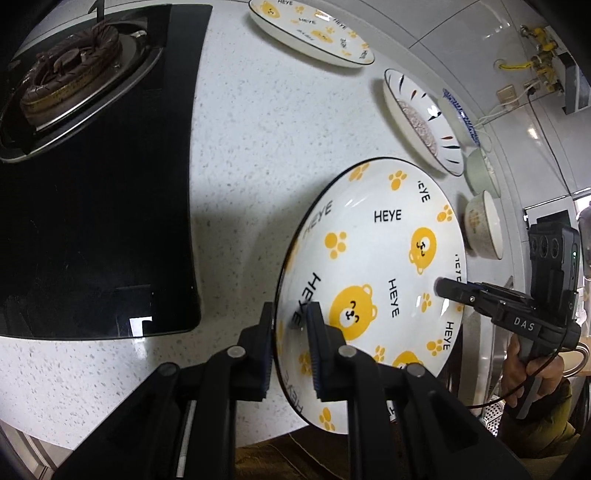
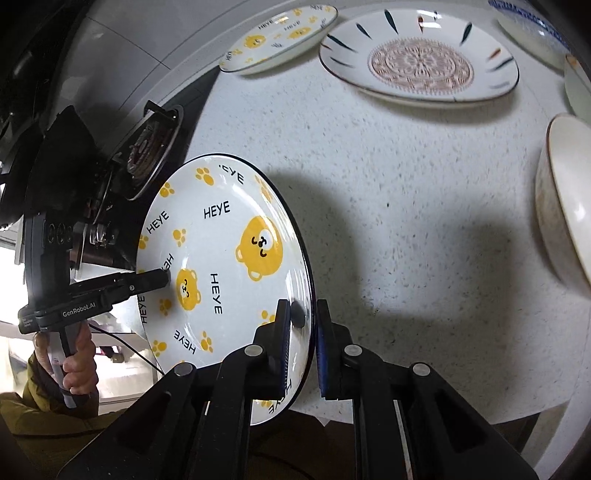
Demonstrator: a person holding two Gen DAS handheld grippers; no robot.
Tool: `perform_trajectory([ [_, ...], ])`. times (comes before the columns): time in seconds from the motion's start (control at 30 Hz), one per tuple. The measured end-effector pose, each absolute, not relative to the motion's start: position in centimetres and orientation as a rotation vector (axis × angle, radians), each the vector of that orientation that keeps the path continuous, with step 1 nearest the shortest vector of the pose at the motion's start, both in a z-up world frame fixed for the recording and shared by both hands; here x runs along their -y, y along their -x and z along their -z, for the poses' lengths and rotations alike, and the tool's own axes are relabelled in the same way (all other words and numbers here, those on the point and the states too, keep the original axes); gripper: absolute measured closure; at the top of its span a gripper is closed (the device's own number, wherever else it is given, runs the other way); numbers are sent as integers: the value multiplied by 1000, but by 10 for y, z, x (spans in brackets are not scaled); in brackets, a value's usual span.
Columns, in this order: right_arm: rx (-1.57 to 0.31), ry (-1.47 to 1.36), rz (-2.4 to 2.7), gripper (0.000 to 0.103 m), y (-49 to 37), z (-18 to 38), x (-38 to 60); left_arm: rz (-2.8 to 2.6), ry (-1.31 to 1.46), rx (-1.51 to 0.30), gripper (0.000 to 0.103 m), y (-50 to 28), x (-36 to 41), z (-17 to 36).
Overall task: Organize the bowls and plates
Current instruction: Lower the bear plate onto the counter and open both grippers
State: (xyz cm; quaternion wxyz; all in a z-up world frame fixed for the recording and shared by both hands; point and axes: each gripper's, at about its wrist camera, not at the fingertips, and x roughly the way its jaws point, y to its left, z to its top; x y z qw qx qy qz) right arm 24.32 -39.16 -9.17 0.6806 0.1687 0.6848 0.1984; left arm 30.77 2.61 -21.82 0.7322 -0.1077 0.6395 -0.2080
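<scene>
Spanning both grippers, a white plate (image 1: pixel 373 266) with a thin dark rim is held above the speckled white countertop (image 1: pixel 258 147). Its face carries yellow bear heads, yellow paw prints and the word HEYE in black, repeated around the well and the rim. The glaze is glossy, with highlights on the well. The left gripper (image 1: pixel 290 321) is closed almost fully on the plate's rim, one pad on each face. The right gripper (image 2: pixel 301 317) is likewise clamped on the opposite rim; seen from the left wrist, it (image 1: pixel 441 288) reaches in from the right, and a hand (image 1: pixel 532 373) grips its handle.

Resting on the countertop beyond: a second plate (image 1: pixel 310 31) of the same bear pattern, a white plate with dark dashes and a brown medallion (image 2: pixel 421 66), a blue-rimmed dish (image 1: pixel 460 114), and two bowls (image 1: pixel 484 225) near the wall. A black hob (image 1: pixel 92 221) with a burner (image 1: pixel 70 74) lies to the left.
</scene>
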Motion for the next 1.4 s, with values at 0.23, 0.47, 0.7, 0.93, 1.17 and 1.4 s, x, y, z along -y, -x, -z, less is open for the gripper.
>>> perform_trajectory([
  [0.23,-1546,-419,-438,91,-250,105,400,445,232,-1405,88,-316,-19,227],
  [0.47,-1547,-414,-463,91,-253,106,404,417,233,-1400,87,-321,-17,228],
  [0.7,-1471,-355,-433,83,-259,87,423,385,141,-1297,86,-317,-16,211],
  [0.93,-1323,-313,-387,59,-274,48,459,302,175,-1200,86,-316,-37,184],
  [1.17,-1255,-284,-353,51,-306,27,491,283,122,-1035,86,-328,-24,141],
  [1.4,-1270,-251,-361,44,-341,34,515,304,88,-1054,49,-350,15,132],
])
